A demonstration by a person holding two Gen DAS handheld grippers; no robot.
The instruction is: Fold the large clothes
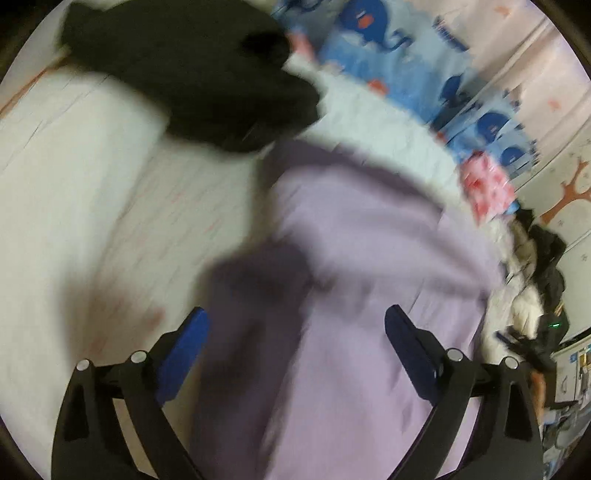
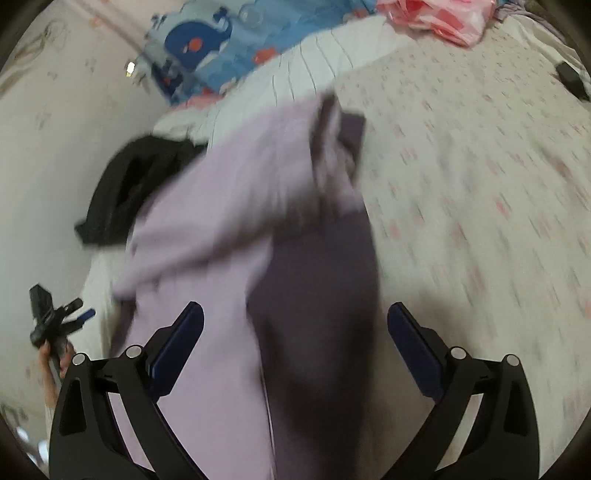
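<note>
- Underneath everything lies a bed (image 1: 92, 206) dressed in a white sheet with a small pink print, seen sharpest on the right side of the right wrist view
- the lilac garment (image 1: 369, 258) is spread on this sheet; it fills the middle of both views and runs down between the fingers of each gripper
- part of it is a darker purple (image 2: 317, 295), lying in the middle of the right wrist view beside the pale lilac part, with a folded edge bunched further up
- the left gripper (image 1: 295, 332) has its blue-padded jaws wide apart over the cloth, and no pad presses on the fabric
- the right gripper (image 2: 295, 328) likewise stands with jaws wide apart, the cloth below them and not pinched
- a black garment (image 1: 192, 70) lies heaped on the sheet beyond the lilac one, at the upper left of the left wrist view
- a blue pillow or quilt with whale figures (image 2: 207, 44) sits at the head of the bed against the wall, with a ribbed white cover (image 2: 314, 66) in front of it
- a pink and white bundle (image 2: 439, 18) rests near the whale fabric
- the wall (image 1: 554, 92) is pale with faint pink marks and an orange tree shape (image 1: 572, 192)
- both views are blurred by motion, so finer detail cannot be told
</note>
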